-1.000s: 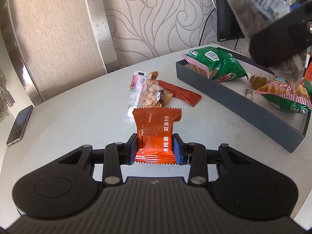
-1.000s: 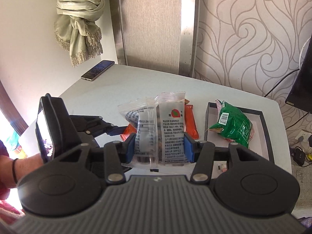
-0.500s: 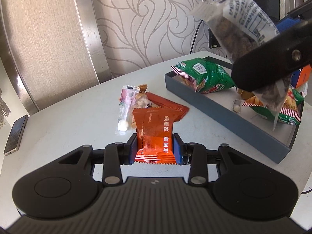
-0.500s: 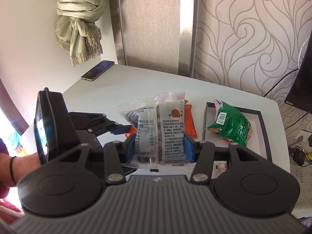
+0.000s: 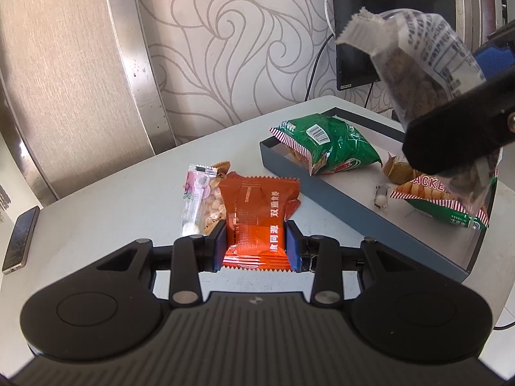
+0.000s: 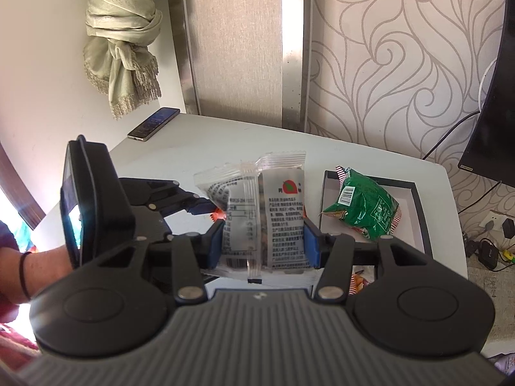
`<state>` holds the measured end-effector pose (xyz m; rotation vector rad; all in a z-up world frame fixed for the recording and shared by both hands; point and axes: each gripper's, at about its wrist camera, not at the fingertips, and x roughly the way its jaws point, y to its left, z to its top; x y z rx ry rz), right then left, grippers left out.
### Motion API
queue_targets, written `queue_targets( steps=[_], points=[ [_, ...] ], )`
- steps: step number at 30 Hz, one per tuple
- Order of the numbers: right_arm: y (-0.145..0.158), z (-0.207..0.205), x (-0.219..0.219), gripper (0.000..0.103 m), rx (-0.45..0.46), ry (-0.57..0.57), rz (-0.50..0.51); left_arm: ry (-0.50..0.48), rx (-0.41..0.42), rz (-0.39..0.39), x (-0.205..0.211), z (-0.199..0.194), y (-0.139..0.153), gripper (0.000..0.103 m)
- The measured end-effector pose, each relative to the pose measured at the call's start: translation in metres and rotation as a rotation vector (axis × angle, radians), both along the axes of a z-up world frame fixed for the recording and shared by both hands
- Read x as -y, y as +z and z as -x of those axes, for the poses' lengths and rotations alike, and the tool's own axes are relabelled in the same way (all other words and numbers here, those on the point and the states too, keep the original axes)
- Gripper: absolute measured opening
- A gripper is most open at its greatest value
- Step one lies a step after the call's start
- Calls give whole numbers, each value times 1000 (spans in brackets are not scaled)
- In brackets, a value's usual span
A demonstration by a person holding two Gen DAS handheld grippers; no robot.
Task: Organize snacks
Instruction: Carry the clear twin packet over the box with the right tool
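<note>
Left hand-held gripper [image 5: 256, 241] clamps orange pkt [image 5: 257, 215], right [image 6: 263, 241] clear pkt [image 6: 264, 218]; grey tray [image 5: 322, 189] w/ green bags [image 5: 331, 144]

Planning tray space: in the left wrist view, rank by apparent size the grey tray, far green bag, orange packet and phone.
1. Grey tray
2. Far green bag and orange packet, alike; the packet, held closer, looks enlarged
3. Phone

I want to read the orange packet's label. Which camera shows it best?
The left wrist view: the orange packet faces the camera, clamped in the left claw, its print plain. In the right wrist view, only an orange sliver peeks from behind the clear packet.
</note>
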<state>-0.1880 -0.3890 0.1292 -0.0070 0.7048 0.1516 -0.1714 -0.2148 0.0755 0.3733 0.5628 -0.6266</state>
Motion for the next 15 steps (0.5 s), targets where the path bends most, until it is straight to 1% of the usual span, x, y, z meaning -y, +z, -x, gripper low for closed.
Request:
queue_targets(
  steps=[15],
  points=[
    [-9, -2, 0, 52, -31, 2, -2, 4, -23, 5, 0, -8, -7, 42]
  ],
)
